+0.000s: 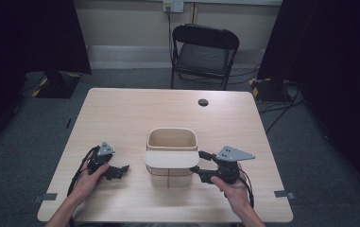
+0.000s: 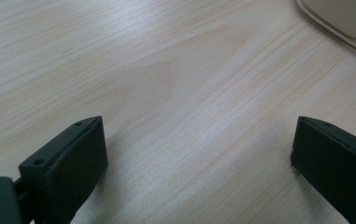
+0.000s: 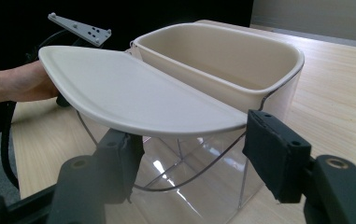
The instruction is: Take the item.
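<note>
A clear bin (image 1: 170,178) with a beige insert (image 1: 172,137) stands at the table's middle front. Its beige lid (image 1: 170,158) lies flat over the near half and leaves the far half uncovered. My right gripper (image 1: 199,163) is at the lid's right end. In the right gripper view its jaws (image 3: 194,149) stand apart on either side of the lid's tip (image 3: 129,88), in front of the clear wall (image 3: 189,186), with gaps showing, so it is open. My left gripper (image 1: 120,171) rests to the bin's left, open (image 2: 199,154) over bare wood, with nothing between its fingers.
The wooden table (image 1: 121,113) has a round cable hole (image 1: 203,102) at the back. A black folding chair (image 1: 205,52) stands behind it. The person's left hand (image 3: 26,84) and the left gripper's grey plate (image 3: 80,28) show beyond the lid.
</note>
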